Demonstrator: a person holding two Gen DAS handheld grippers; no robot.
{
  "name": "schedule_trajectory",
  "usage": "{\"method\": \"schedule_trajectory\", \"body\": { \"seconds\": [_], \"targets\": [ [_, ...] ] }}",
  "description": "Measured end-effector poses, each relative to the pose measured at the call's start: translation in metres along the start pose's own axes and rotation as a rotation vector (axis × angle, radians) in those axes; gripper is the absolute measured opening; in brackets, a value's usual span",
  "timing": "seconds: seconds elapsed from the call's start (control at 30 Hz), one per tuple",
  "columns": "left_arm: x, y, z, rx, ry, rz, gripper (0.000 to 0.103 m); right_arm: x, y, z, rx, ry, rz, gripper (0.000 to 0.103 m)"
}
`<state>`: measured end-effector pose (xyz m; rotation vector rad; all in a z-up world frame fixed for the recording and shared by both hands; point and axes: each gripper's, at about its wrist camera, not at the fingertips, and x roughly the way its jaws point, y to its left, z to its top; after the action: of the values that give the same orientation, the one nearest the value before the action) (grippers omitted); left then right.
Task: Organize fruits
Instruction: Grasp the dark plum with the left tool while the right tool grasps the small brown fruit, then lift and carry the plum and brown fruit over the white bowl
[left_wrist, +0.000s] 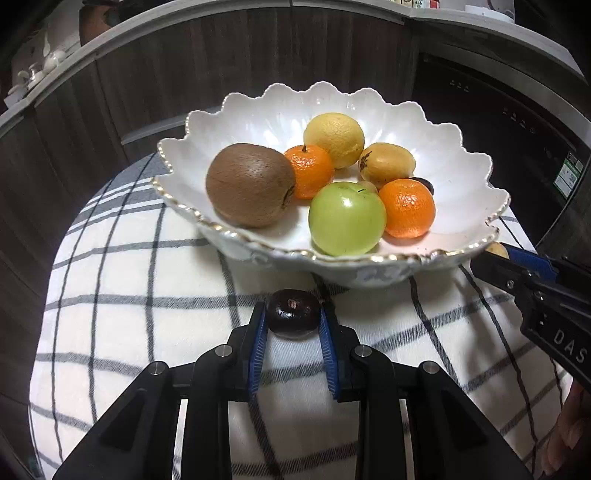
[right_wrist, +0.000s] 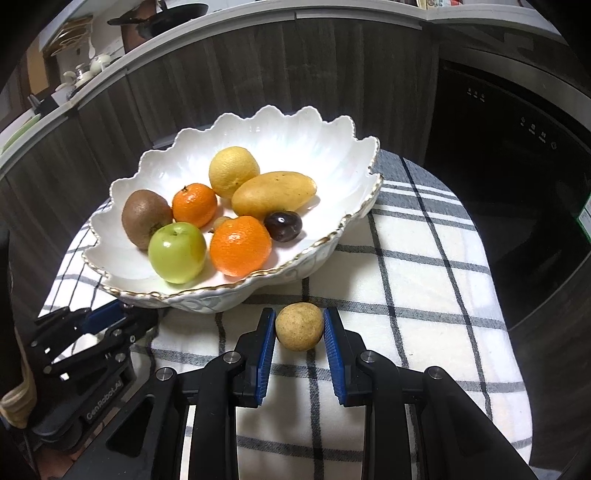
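The left claw (left_wrist: 293, 325) pinches a dark round fruit (left_wrist: 293, 314) just near of the scalloped white bowl (left_wrist: 461, 166), and the right claw (right_wrist: 300, 328) grips a tan round fruit (right_wrist: 299, 326) on the checked cloth (right_wrist: 424, 295), both low, probably ready to lift into the bowl with the kiwi (left_wrist: 249, 184) and green apple (left_wrist: 346, 218). What carries the cloth is hidden; a small fruit behind the apple is mostly covered.

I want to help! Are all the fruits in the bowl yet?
Almost. The bowl already holds the kiwi, green apple and others. The left hand-held gripper grips a dark plum and the right hand-held gripper a tan round fruit, both on the cloth, not yet in.
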<state>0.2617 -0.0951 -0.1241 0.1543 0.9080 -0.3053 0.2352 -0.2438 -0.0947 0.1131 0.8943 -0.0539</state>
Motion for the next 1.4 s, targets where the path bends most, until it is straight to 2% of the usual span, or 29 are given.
{"method": "schedule_trajectory", "body": {
  "seconds": [0.63, 1.03, 1.4],
  "targets": [
    [-0.072, 0.011, -0.006, -0.021, -0.083, 0.019, 0.028, -0.055, 0.022, -0.001, -0.037, -0.090, 0.027, 0.028],
    [-0.106, 0.011, 0.035, -0.017, -0.173, 0.020, 0.028, -0.096, 0.033, 0.020, -0.068, -0.181, 0.034, 0.028],
    [-0.102, 0.008, 0.073, -0.016, -0.201, 0.010, 0.028, -0.102, 0.026, 0.057, -0.056, -0.215, 0.041, 0.028]
  ]
}}
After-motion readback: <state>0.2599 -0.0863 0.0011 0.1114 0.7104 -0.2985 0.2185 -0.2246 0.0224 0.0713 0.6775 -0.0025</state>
